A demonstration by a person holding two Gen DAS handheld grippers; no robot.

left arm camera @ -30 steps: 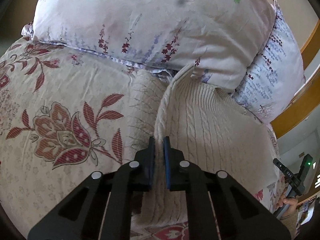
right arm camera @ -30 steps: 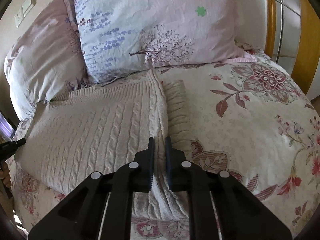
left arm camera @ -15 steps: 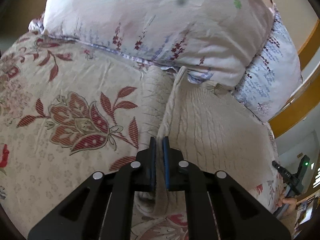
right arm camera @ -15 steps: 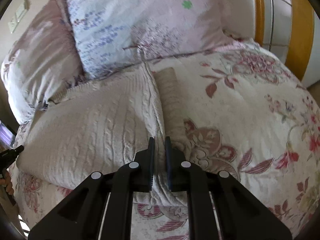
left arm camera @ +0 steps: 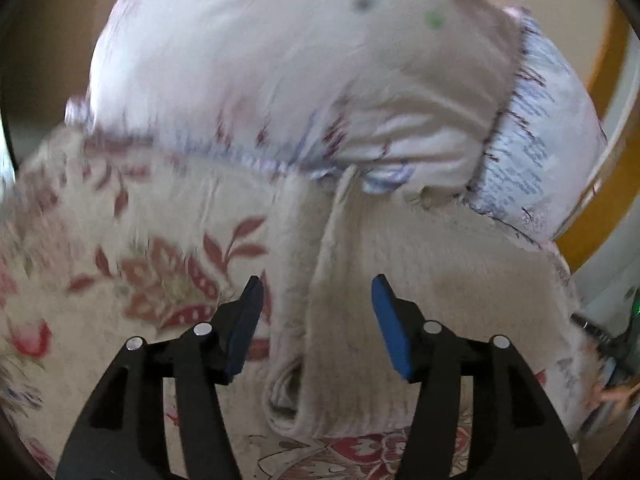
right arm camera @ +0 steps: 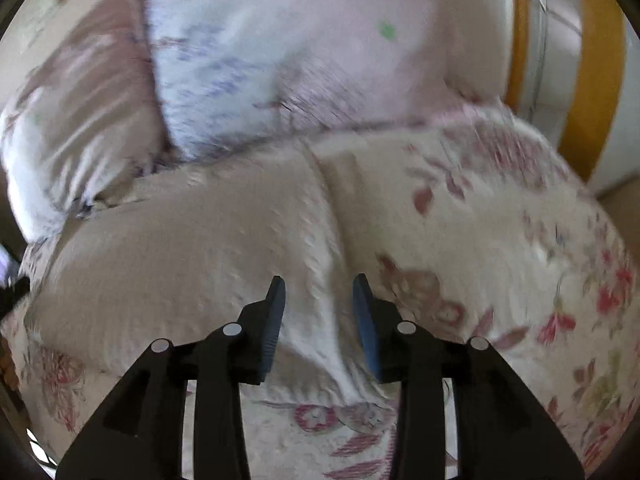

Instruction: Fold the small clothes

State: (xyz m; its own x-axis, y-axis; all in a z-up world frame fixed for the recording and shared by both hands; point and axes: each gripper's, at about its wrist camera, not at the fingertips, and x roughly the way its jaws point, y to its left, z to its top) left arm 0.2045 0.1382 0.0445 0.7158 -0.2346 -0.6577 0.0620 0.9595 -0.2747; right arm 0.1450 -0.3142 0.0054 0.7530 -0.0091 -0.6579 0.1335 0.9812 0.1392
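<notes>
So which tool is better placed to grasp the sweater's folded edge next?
Probably the left tool: its open jaws straddle the raised fold of the sweater. The right tool is open over flatter knit.

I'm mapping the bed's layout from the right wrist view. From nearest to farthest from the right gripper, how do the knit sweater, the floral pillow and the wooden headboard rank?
1. Knit sweater: directly under the open right gripper, spreading left.
2. Floral pillow: beyond the sweater, upper centre.
3. Wooden headboard: behind the pillow, far upper right.
</notes>
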